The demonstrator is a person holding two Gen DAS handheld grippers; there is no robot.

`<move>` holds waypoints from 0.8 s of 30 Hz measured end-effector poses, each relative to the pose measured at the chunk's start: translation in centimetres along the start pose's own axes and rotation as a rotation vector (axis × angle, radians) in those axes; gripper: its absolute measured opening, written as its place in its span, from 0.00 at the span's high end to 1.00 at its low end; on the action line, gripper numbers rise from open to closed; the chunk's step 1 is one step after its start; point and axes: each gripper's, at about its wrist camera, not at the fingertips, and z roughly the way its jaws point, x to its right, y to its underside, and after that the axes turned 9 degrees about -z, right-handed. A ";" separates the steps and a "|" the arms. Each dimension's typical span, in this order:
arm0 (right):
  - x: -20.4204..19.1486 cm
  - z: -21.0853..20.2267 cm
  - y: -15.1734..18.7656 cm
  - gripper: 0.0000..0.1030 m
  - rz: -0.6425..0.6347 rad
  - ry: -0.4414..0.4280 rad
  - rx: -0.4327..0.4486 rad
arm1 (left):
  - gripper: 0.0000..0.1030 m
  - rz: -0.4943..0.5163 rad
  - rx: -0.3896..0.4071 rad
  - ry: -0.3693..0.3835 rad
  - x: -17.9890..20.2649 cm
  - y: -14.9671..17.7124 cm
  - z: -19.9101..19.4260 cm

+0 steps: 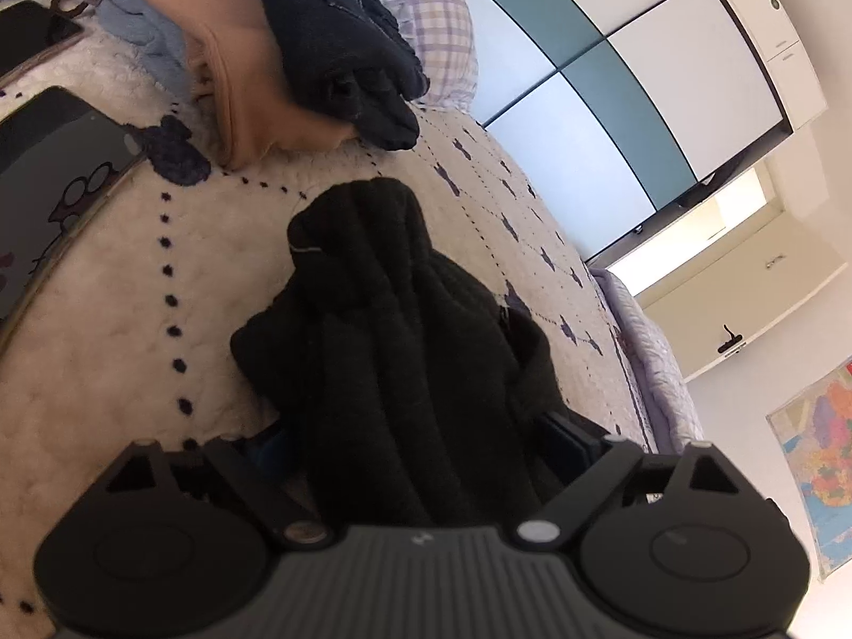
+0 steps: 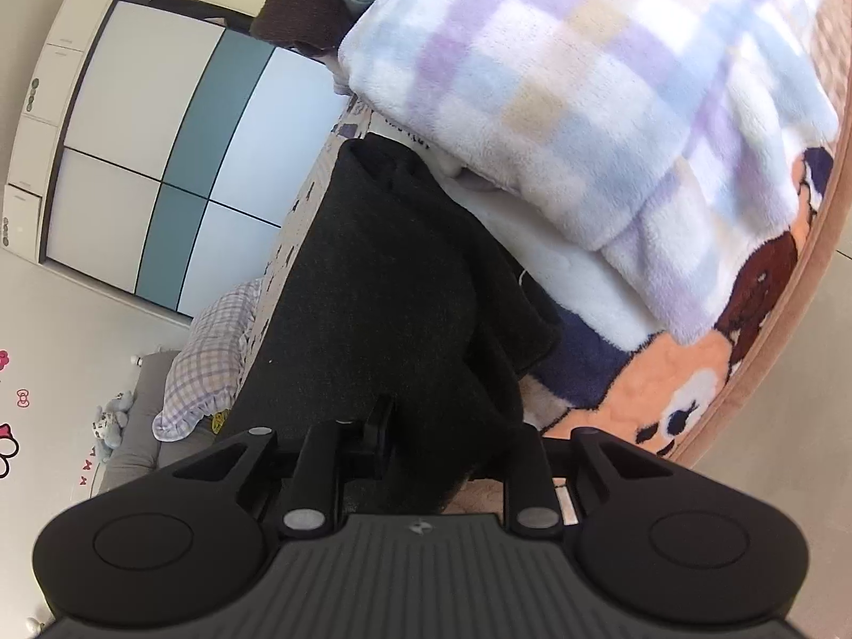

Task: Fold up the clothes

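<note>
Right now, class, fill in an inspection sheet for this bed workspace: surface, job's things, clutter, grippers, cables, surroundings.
Surface: white quilted bedspread with dark dotted pattern.
Job's things: black garment bunched on the bed, running between both grippers' fingers.
Clutter: pile of clothes, two dark tablets, checked fleece blanket, checked pillow.
Grippers: left gripper jaws wide, garment between them; right gripper narrower, grip unclear.
Cables: nothing seen.
Surroundings: wardrobe with white and teal panels, wall map.
</note>
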 end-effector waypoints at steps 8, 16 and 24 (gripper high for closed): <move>-0.5 1.3 -0.5 0.85 0.003 0.007 0.012 | 0.71 -0.046 0.031 -0.006 1.7 -0.6 -0.9; -11.4 3.7 -9.0 0.87 -0.191 -0.195 0.126 | 0.75 -0.042 0.147 0.103 10.3 -6.0 -2.2; -19.8 12.8 -20.0 0.87 -0.323 -0.304 0.193 | 0.75 0.042 0.354 0.222 18.6 -12.9 -2.5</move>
